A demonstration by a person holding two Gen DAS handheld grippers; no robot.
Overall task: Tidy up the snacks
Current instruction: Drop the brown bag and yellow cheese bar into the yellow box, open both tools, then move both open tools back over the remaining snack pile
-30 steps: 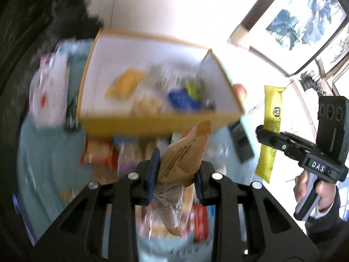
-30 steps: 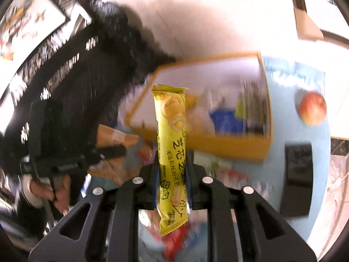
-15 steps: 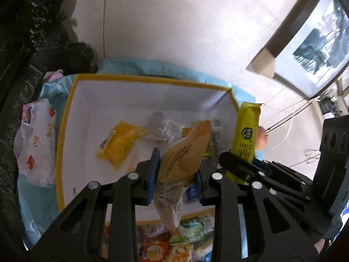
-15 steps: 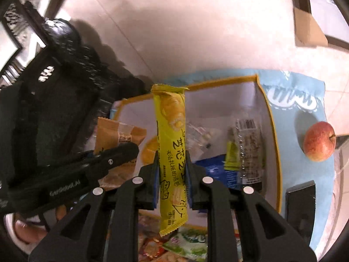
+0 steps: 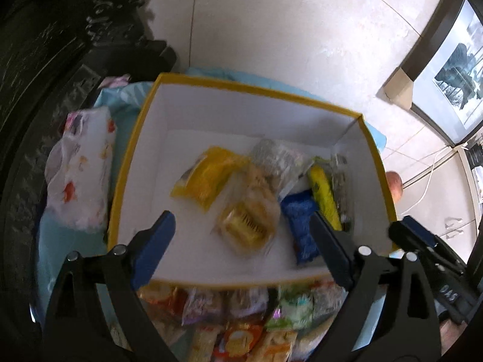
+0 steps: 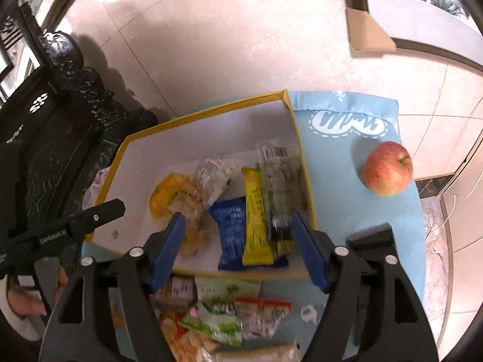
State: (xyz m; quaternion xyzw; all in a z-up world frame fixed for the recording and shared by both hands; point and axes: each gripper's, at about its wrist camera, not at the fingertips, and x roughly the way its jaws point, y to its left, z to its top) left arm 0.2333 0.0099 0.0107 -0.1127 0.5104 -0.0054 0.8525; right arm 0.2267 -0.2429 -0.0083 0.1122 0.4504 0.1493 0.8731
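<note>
A yellow-rimmed white box (image 5: 145,138) (image 6: 297,138) holds several snacks. The brown snack pack (image 5: 250,220) (image 6: 188,211) lies in its middle. The long yellow bar (image 5: 324,199) (image 6: 256,211) lies beside a blue packet (image 5: 302,226) (image 6: 231,229) and a clear packet (image 6: 282,178). A yellow bag (image 5: 208,175) lies further left. My left gripper (image 5: 241,241) is open and empty above the box's near side. My right gripper (image 6: 238,241) is open and empty above the box's near right part. Loose snacks (image 5: 241,322) (image 6: 223,313) lie in front of the box.
A blue cloth (image 6: 347,120) covers the table. An apple (image 6: 388,169) (image 5: 395,181) sits right of the box. A dark phone (image 6: 371,238) lies near the right gripper. A white printed bag (image 5: 81,175) lies left of the box. Dark carved furniture (image 6: 60,114) stands on the left.
Both grippers have opened. The brown pack and the yellow bar have left the fingers and now lie in the box.
</note>
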